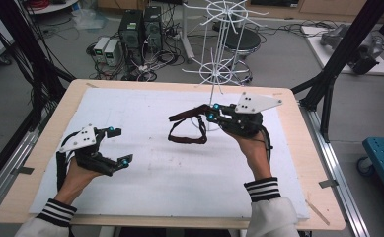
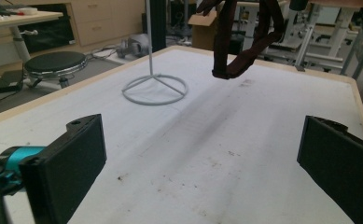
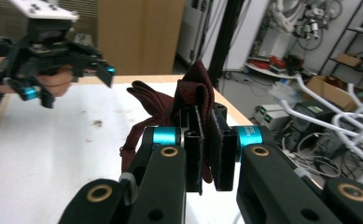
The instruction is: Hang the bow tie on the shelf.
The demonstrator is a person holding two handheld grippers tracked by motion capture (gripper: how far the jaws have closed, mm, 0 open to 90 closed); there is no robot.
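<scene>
The right gripper is clamped tight on the dark red strap, lifting it over the table's middle so it can hang on the white rack at twelve o'clock, while the left gripper waits wide open at eight o'clock.

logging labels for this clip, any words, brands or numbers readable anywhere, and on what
Nothing can be quoted with confidence.
Right gripper: small print on its teal collar, too blurred to read.
Dark red strap held in that gripper: no lettering.
Left gripper: no label visible.
White wire rack: no sign on it.
Grey boxes on the floor: too small to show any marking.
</scene>
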